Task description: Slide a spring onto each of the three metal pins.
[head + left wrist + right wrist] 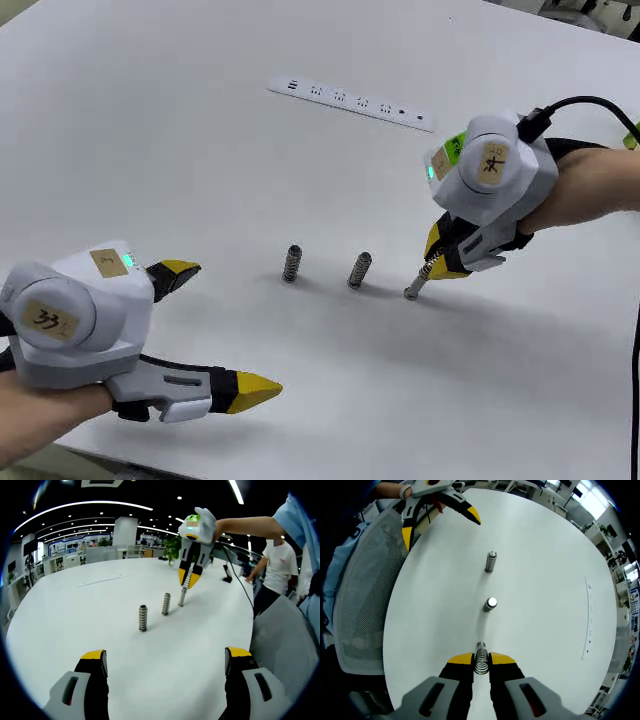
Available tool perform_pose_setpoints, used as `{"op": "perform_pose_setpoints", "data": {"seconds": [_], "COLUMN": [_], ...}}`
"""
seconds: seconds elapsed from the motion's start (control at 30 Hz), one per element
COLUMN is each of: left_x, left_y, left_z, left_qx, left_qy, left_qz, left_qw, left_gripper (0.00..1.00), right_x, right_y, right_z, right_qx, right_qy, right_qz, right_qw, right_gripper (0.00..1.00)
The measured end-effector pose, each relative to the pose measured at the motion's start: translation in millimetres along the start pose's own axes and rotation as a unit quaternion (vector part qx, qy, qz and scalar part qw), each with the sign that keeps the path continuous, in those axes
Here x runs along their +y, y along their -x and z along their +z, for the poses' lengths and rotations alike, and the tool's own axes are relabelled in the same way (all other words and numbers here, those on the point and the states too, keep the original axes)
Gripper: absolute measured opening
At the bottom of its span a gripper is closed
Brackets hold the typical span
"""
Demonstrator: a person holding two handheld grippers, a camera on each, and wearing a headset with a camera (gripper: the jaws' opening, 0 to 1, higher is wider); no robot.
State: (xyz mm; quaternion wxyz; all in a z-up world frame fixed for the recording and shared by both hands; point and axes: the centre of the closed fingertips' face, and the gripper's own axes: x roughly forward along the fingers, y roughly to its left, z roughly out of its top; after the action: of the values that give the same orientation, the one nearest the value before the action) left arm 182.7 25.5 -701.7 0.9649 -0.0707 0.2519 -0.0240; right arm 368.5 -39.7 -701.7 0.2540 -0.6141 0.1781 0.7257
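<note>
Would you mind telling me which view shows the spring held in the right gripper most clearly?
The right gripper view: the spring sits close up between the right gripper's yellow tips, its coils distinct. The head view shows it small and partly hidden by that gripper; the left gripper view shows it far off and tiny.

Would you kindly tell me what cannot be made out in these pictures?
- Top of the third spring: head view, hidden by the tongs of the right gripper.
- Markings on the power strip: head view, too small.
- Far end of the cable: head view, cut off by the right edge.
</note>
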Motion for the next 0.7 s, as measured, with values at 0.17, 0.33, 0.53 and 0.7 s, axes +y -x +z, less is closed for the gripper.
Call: {"op": "perform_pose_setpoints", "data": {"seconds": [0.17, 0.33, 0.53, 0.7], "left_x": [0.9, 0.8, 2.1, 3.5], "left_y": [-0.7, -1.8, -3.0, -3.6], "left_z": [-0.2, 0.8, 2.3, 3.8], "left_qx": [0.002, 0.003, 0.004, 0.003], "left_qy": [-0.003, -0.005, -0.008, -0.008], "left_qz": [0.000, -0.001, -0.002, -0.003], "left_qw": [1.0000, 1.0000, 1.0000, 1.0000], "left_gripper": [1.00, 1.00, 1.00, 1.00], "right_x": [-0.3, -1.1, -2.2, -1.6], "right_y": [-7.2, -13.4, -20.6, -28.7], "right_z": [-2.7, -5.9, -4.8, -8.2], "right_qx": [0.006, 0.011, 0.013, 0.018], "right_qy": [0.001, 0.001, 0.000, 0.001], "right_qz": [0.004, 0.005, 0.007, 0.009], "right_qw": [1.0000, 0.9999, 0.9999, 0.9998], "right_gripper": [0.13, 0.13, 0.13, 0.13]}}
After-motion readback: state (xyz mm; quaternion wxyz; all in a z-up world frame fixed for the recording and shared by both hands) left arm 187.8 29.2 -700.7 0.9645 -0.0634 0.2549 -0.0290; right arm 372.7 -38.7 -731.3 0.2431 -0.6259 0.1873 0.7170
